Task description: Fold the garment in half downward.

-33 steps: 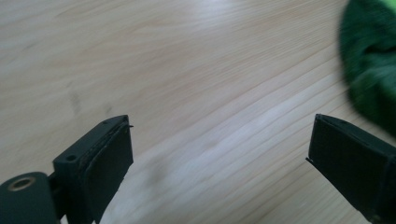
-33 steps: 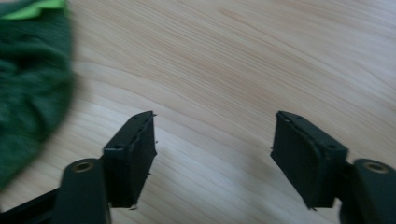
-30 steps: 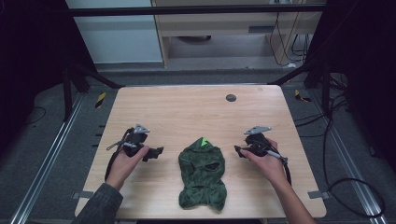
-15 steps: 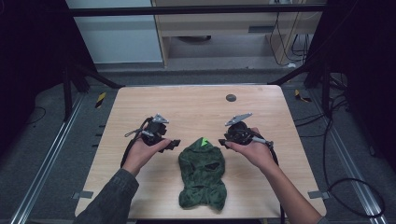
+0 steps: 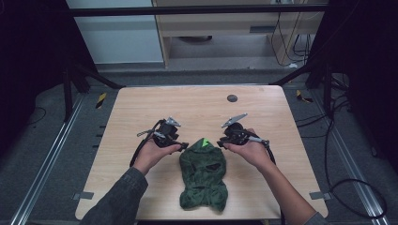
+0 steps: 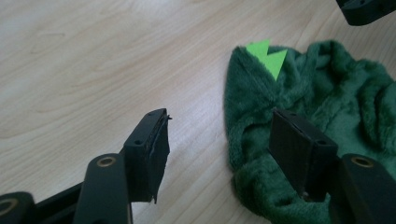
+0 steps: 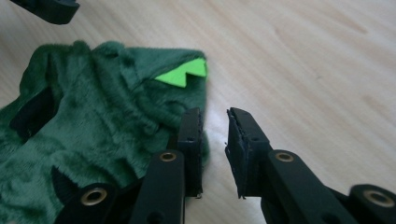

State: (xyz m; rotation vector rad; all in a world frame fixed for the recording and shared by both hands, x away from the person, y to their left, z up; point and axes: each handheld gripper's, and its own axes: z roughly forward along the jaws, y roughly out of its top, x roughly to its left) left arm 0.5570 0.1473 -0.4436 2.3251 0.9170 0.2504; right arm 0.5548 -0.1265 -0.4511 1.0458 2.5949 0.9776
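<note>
A dark green plush garment [image 5: 202,174] lies flat at the near middle of the wooden table [image 5: 141,108], with a bright green zigzag patch [image 5: 203,143] at its far end. My left gripper [image 5: 184,145] is at the garment's upper left edge. It is open wide [image 6: 219,121], one jaw over the plush garment [image 6: 336,93] and the other over bare wood. My right gripper [image 5: 220,142] sits at the upper right edge. Its jaws stand a narrow gap apart [image 7: 213,116] with nothing between them, and the left one touches the plush garment [image 7: 93,121] just below the zigzag patch [image 7: 184,72].
A small dark round disc [image 5: 232,98] lies near the table's far edge. Black frame legs [image 5: 80,77] stand at the far corners, with cables [image 5: 328,154] on the floor to the right. Bare wood stretches beyond the garment and to both sides.
Both hands have brought their grippers inward and slightly forward, from the table's sides to the two upper corners of the garment. The garment has not moved.
</note>
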